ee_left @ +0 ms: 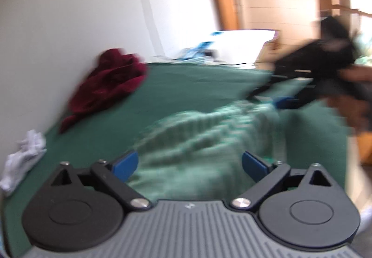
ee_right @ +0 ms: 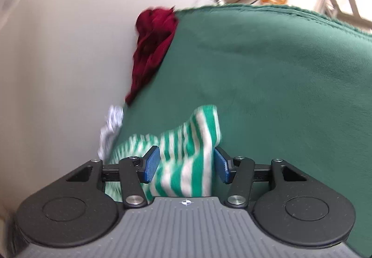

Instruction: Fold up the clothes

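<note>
Your right gripper (ee_right: 186,165) is nearer: striped garment (ee_right: 186,153) sits between half-open jaws, unpinched, running toward 12 o'clock. Left gripper (ee_left: 189,164) gapes wide, empty.

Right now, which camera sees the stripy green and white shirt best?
The right wrist view. There the striped shirt sits close up between the fingers of the right gripper, and its green and white stripes are clear. The left wrist view shows the same shirt spread on the green cover, but it is blurred, with stripes smeared together.

Left tool (ee_left: 189,165) gapes wide and angled downward; right tool (ee_right: 186,164) stands half-open.
</note>
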The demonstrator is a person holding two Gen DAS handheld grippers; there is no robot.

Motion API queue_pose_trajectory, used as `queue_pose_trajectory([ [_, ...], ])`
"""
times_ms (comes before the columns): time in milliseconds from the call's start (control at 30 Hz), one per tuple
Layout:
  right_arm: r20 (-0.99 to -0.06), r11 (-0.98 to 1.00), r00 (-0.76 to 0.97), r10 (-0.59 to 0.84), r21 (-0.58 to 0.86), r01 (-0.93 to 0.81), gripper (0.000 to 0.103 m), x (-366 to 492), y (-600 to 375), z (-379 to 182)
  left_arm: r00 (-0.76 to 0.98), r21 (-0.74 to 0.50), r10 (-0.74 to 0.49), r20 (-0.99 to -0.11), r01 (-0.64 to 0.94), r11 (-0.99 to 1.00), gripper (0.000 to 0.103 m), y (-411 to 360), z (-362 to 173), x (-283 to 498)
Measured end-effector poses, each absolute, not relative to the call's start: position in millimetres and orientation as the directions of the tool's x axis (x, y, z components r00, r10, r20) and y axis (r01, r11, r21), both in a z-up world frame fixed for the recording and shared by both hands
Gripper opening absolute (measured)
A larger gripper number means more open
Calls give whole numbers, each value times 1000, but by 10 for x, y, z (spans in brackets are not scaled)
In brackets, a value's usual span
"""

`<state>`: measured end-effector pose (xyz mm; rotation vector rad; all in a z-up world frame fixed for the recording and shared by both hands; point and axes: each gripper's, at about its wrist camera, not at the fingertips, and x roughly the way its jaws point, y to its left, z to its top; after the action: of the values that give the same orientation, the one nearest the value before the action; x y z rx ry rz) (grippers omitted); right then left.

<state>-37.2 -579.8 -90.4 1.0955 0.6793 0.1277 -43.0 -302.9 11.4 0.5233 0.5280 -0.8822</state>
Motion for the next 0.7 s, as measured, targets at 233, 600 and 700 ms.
queue_pose_trajectory([
  [233,-460,494,787,410,838,232,49,-256,-5904,-811,343,58,-627,-700,902,429,87,-3371,-121,-827],
  [600,-570,746,731,375,654,127,47,-133,-5845,-575,366,-1,-501,-784,807,591,77,-3410,-558,-656],
  [700,-578,752,716,393,650,112,47,-73,-5791,-609,358,-56,-512,-780,776,629,60,-3360,-495,-564],
])
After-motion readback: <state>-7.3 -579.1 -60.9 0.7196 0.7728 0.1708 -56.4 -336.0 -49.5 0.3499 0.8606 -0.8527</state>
